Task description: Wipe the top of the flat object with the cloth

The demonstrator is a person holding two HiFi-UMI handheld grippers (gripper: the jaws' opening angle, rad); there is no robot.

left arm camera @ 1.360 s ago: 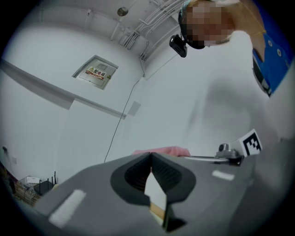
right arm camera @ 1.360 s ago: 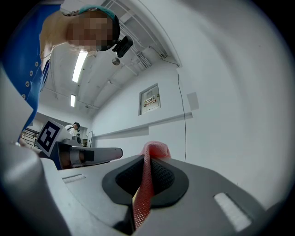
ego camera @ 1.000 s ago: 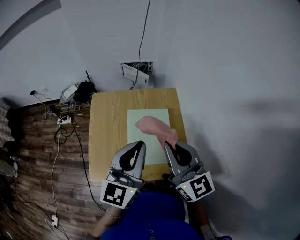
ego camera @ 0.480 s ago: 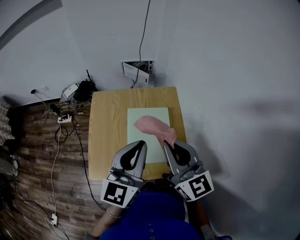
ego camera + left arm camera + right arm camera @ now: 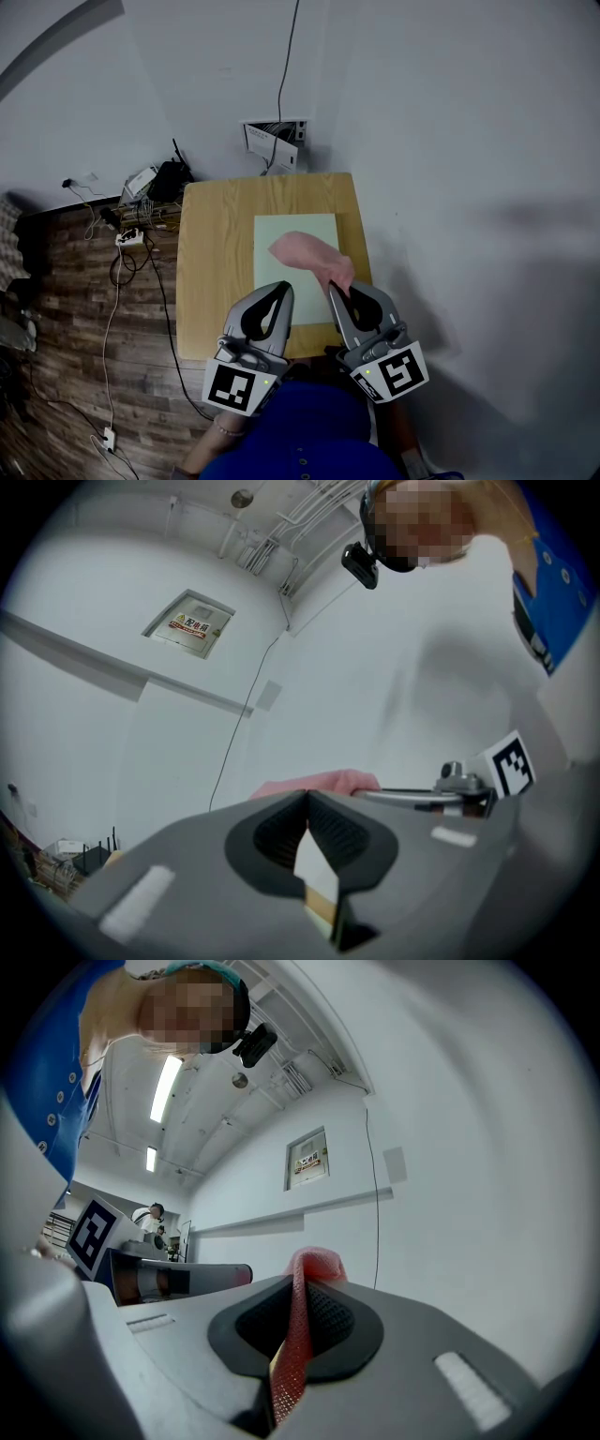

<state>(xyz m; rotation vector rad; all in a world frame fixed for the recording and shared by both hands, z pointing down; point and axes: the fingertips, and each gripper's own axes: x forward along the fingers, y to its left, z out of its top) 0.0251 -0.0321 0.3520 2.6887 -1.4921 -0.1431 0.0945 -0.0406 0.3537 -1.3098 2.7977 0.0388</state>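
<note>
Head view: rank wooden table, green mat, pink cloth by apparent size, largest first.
1. wooden table
2. green mat, partly covered by the cloth
3. pink cloth; its near end is pinched in the right claw, so a little is hidden, but the rank holds.

On table [image 5: 216,267], toward 3 o'clock: flat object [image 5: 295,232]. On it, cloth [image 5: 305,251], reaching 5 o'clock into right gripper [image 5: 335,289]. Off table at 10 o'clock, perhaps a router [image 5: 169,180].
</note>
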